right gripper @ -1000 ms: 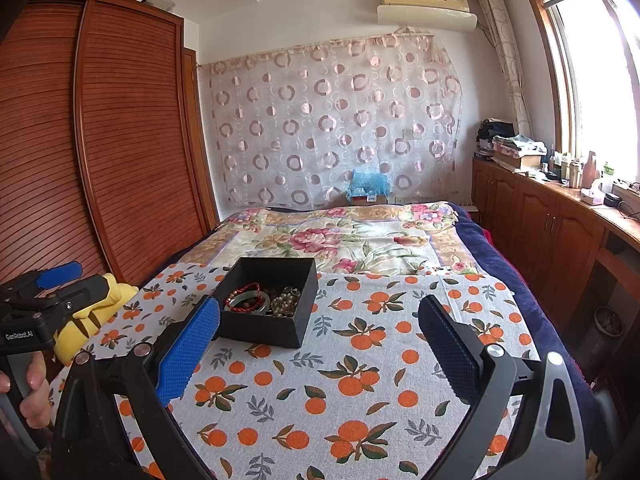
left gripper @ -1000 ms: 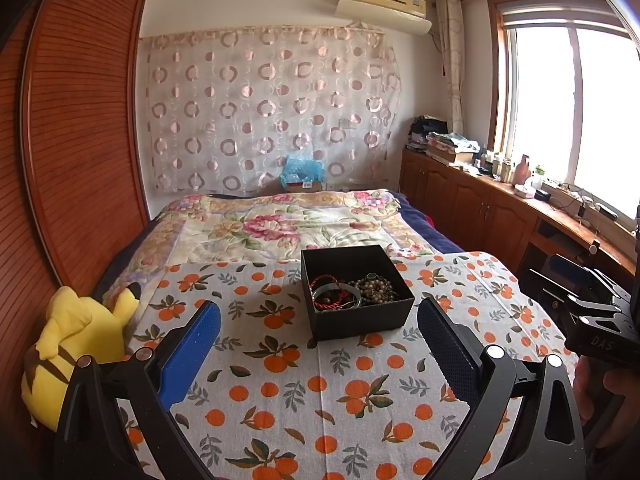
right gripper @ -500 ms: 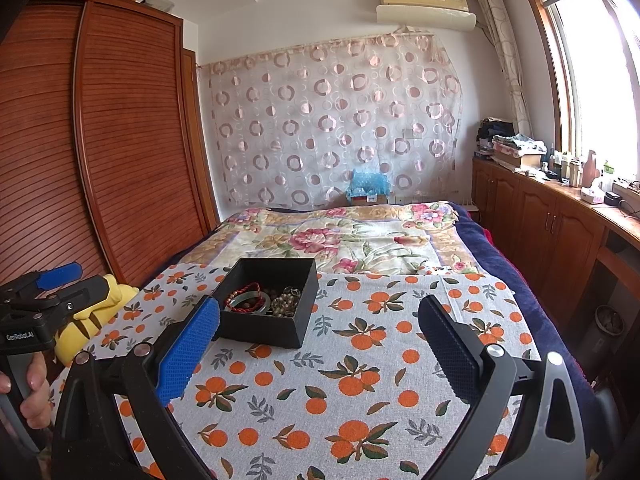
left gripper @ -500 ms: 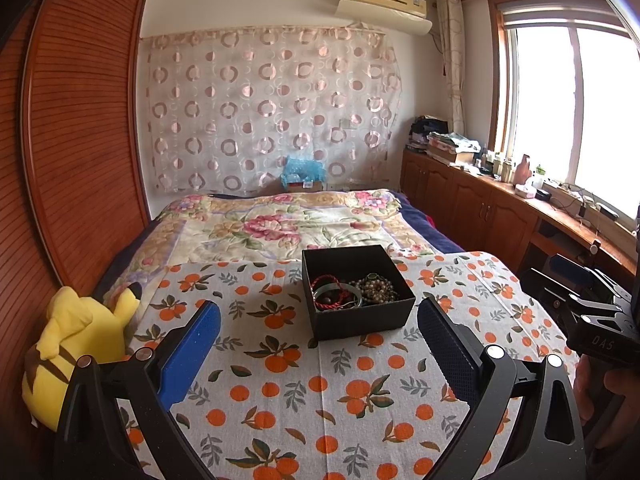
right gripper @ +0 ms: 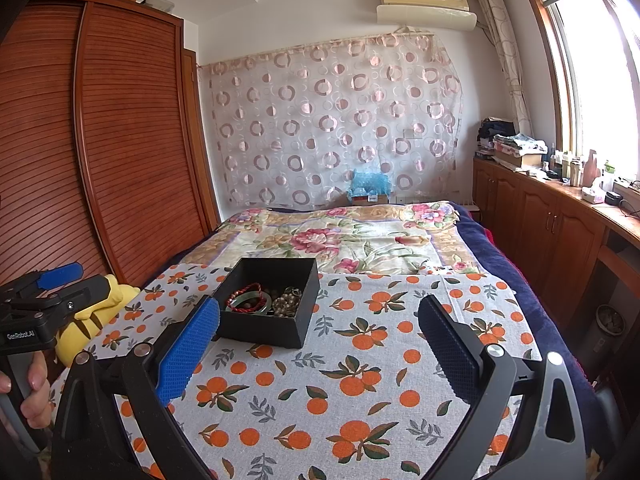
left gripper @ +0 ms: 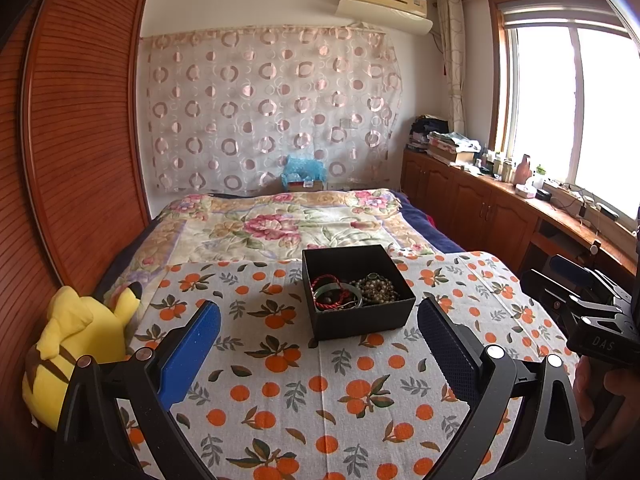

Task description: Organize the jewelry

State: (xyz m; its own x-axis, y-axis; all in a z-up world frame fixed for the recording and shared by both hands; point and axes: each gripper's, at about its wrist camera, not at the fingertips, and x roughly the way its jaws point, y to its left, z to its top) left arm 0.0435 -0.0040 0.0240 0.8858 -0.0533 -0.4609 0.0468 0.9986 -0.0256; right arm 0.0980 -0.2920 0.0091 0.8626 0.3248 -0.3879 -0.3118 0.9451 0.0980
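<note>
A black open box [left gripper: 362, 322] sits on an orange-print cloth [left gripper: 304, 392] on the bed. Inside lie a red cord bracelet [left gripper: 325, 282], a green bangle [left gripper: 338, 294] and a beaded strand [left gripper: 376, 289]. The box also shows in the right wrist view [right gripper: 264, 326], with the red bracelet [right gripper: 244, 300] and beads [right gripper: 288, 301]. My left gripper [left gripper: 318, 344] is open and empty, just short of the box. My right gripper [right gripper: 318, 344] is open and empty, to the right of the box. Each gripper shows at the other view's edge.
A yellow plush toy [left gripper: 76, 344] lies at the cloth's left edge beside the wooden wardrobe [left gripper: 80, 140]. A floral quilt [left gripper: 288, 224] covers the far bed. A wooden cabinet [left gripper: 480, 204] with clutter runs along the right under the window.
</note>
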